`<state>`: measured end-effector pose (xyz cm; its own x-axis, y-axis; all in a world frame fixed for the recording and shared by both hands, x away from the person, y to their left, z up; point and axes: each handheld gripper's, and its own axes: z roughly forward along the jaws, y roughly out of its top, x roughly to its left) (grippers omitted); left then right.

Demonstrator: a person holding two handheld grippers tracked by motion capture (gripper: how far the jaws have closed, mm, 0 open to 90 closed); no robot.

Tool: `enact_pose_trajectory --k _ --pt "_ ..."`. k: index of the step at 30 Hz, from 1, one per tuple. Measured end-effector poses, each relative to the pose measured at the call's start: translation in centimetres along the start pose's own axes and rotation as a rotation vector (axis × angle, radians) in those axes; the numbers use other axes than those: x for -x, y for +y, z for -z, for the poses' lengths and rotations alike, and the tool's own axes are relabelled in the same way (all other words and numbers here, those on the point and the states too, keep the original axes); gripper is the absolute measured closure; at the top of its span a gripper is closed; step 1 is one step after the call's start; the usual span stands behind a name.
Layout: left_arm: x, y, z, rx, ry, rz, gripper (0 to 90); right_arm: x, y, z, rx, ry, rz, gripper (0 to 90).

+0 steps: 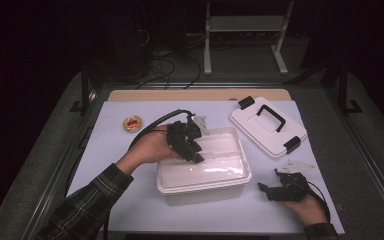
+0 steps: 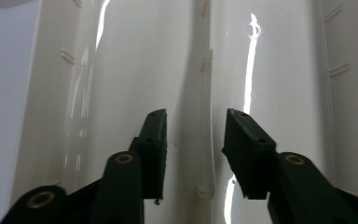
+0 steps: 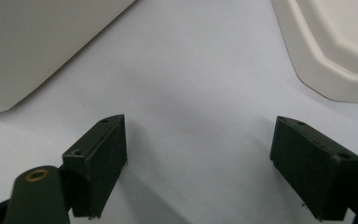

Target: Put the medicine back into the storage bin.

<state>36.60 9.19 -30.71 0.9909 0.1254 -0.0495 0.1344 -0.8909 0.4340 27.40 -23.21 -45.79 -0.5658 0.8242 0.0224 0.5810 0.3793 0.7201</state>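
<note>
While your left gripper reaches into the open white container at mid-surface, its jaws stand partly apart astride the inner divider ridge, pads not yet pressing it. Your right gripper rests near the front right, jaws wide and empty. Already off, the lid lies behind; any grasp remains ahead. Glossy, pale and empty, the container's interior looks slippery.

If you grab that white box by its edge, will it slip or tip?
The box looks like glossy hard plastic, so the jaws could slip on it. It probably stays stiff rather than bending. It sits wide and low and looks empty, so it seems light, more likely to slide on the table than tip.
</note>
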Motion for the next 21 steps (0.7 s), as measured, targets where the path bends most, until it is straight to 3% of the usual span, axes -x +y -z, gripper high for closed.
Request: enact_pose_trajectory --k 10,16,21 --pt "0.02 0.76 -0.53 -0.050 -0.008 -0.024 77.5 0.00 0.00 0.00 0.000 0.000 0.000 17.8" --pt "0.21 1.01 -0.68 -0.052 -0.024 -0.034 87.5 0.00 -0.01 0.00 0.000 0.000 0.001 17.8" --pt "0.16 1.04 -0.67 -0.055 -0.028 -0.027 88.6 -0.01 0.00 0.00 0.000 0.000 0.000 17.8"
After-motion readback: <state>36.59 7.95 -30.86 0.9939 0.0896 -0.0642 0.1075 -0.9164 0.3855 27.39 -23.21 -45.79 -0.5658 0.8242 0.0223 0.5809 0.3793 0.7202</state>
